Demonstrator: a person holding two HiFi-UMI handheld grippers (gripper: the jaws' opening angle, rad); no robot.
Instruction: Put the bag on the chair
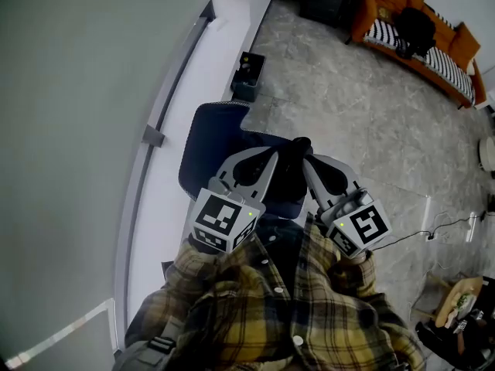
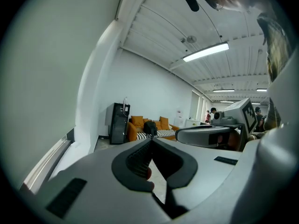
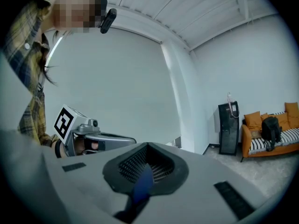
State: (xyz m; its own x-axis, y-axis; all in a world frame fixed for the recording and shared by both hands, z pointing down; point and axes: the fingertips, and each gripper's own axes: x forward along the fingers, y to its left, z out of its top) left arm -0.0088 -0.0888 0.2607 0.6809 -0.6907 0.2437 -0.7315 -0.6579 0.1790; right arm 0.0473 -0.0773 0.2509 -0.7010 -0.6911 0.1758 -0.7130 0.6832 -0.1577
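A black bag [image 1: 415, 28] sits on the orange sofa [image 1: 433, 41] at the far right of the room; it also shows as the bag [image 2: 150, 127] in the left gripper view and the bag [image 3: 270, 127] in the right gripper view. A dark blue chair [image 1: 213, 141] stands right below me by the white wall. Both grippers hang over it, far from the bag. My left gripper [image 1: 272, 155] is shut with nothing between its jaws, its tips [image 2: 152, 139] meeting. My right gripper [image 1: 306, 161] is shut and empty as well, tips [image 3: 147, 145] together, with blue of the chair showing under them.
A small dark box [image 1: 248, 74] stands on the floor by the wall beyond the chair. A black cabinet [image 2: 117, 122] is left of the sofa. Cables [image 1: 433, 230] lie on the grey floor at the right. A white ledge [image 1: 193, 91] runs along the wall.
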